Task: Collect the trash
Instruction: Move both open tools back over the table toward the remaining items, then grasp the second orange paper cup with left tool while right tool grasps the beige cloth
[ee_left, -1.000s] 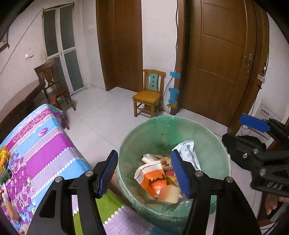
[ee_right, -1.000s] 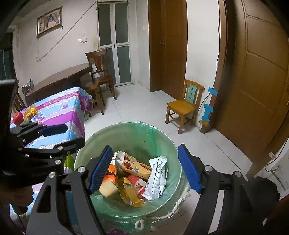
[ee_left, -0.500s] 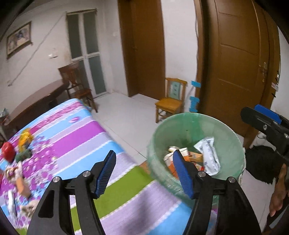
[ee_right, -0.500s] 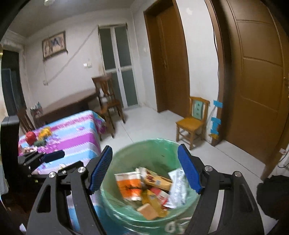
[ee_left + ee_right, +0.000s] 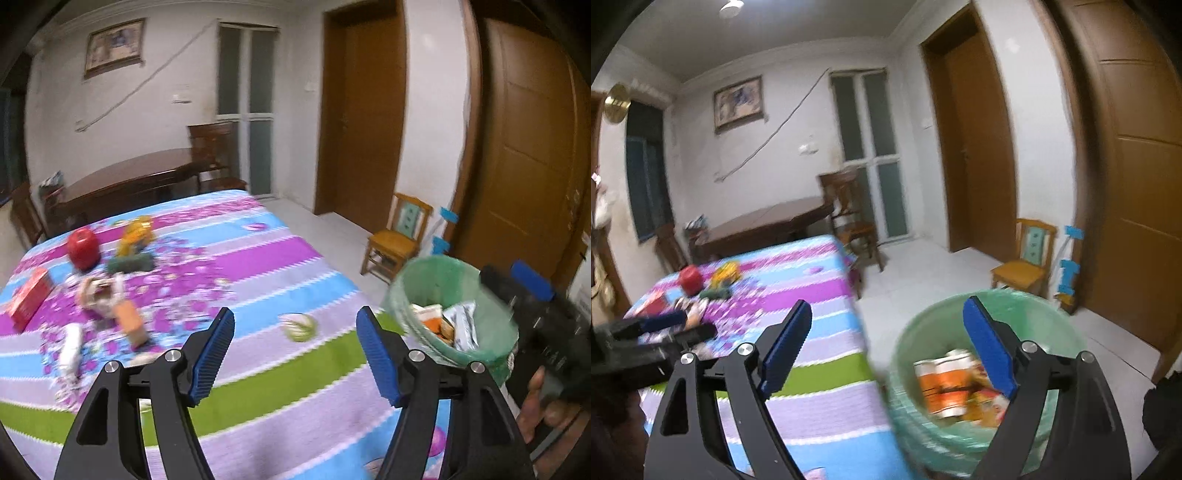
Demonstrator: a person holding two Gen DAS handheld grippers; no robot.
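Striped cloth fills the table (image 5: 258,354) under both tools. Left gripper (image 5: 295,354), jaws opening, nothing between them, aims over the cloth; litter (image 5: 110,306) lies ahead and to its left, well apart. Right gripper (image 5: 886,350), also opening and empty, straddles the table edge and green-lined bin (image 5: 1052,314). Left looks nearer the litter. Tiled floor, wooden doors beyond.

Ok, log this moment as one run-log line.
left tool: opening, empty, over striped tablecloth | right tool: opening, empty, by green bin | bin: wrappers inside | table: trash left
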